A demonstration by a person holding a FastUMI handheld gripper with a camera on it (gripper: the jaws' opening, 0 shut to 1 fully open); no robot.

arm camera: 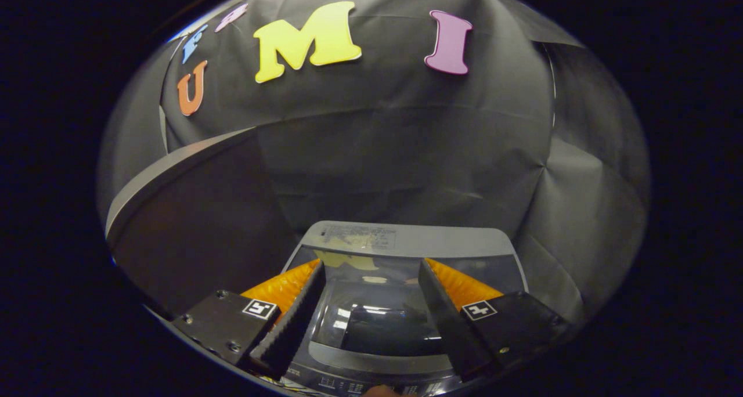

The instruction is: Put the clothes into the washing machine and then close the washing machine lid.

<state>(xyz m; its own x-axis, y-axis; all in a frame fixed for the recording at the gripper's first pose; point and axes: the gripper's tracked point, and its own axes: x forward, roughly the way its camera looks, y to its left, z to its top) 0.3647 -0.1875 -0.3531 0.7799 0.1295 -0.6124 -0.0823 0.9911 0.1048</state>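
A small top-loading washing machine stands just below and ahead of my fingers, against the black cloth wall. Its lid, a dark glass pane in a grey frame, lies flat over the tub and mirrors the booth. The control panel runs along the near edge under the fingers. My gripper hovers over the lid, open, with a wide gap and nothing between the fingers. The glass is too dark and reflective to show what is in the tub.
To the left of the machine a large dark surface with a pale grey curved rim rises close by. The black cloth wall closes in behind and to the right of the machine.
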